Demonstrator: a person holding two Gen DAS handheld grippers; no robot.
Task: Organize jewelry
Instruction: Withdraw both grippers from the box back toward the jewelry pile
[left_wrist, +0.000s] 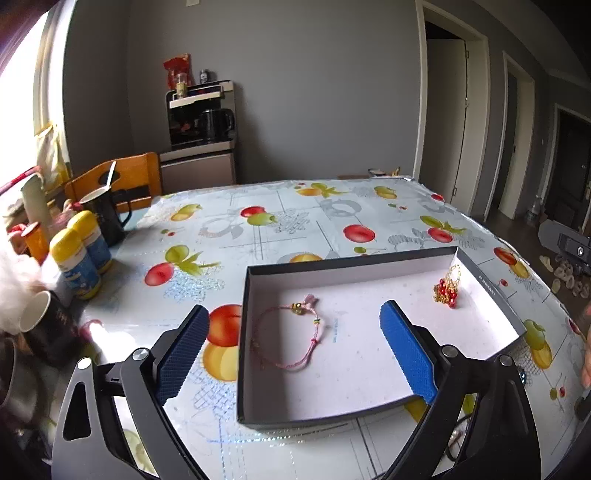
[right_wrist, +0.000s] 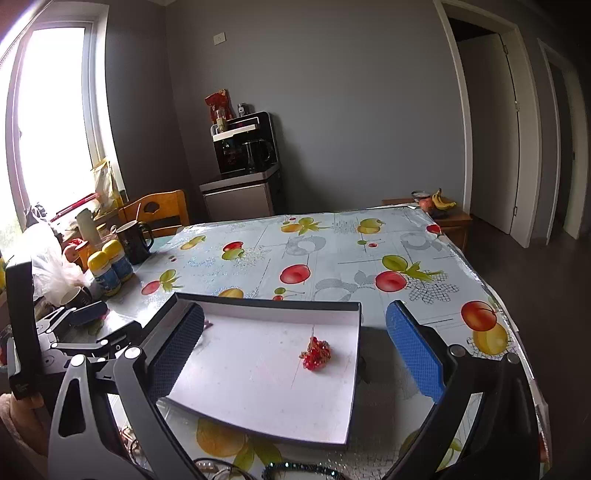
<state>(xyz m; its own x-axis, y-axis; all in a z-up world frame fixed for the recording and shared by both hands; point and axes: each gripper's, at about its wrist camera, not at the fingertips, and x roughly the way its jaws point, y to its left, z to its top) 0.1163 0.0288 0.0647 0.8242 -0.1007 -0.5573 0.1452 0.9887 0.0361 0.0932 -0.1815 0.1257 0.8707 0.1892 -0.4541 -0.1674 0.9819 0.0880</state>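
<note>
Pink bracelet (left_wrist: 291, 338) and red earrings (left_wrist: 447, 291) lie inside the box (left_wrist: 351, 267). Both grippers, left (left_wrist: 295, 345) and right (right_wrist: 295, 352), gape wide, empty. Next probably means fetching more jewelry.

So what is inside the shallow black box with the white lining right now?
The shallow black box holds a pink cord bracelet and a red-and-gold beaded piece. The open left gripper's blue finger covers some of the floor.

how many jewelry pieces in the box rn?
2. A pink bracelet lies left of centre on the box floor; a red bead cluster sits near the far right corner. More jewelry lies on the table outside the box, mostly cut off.
</note>
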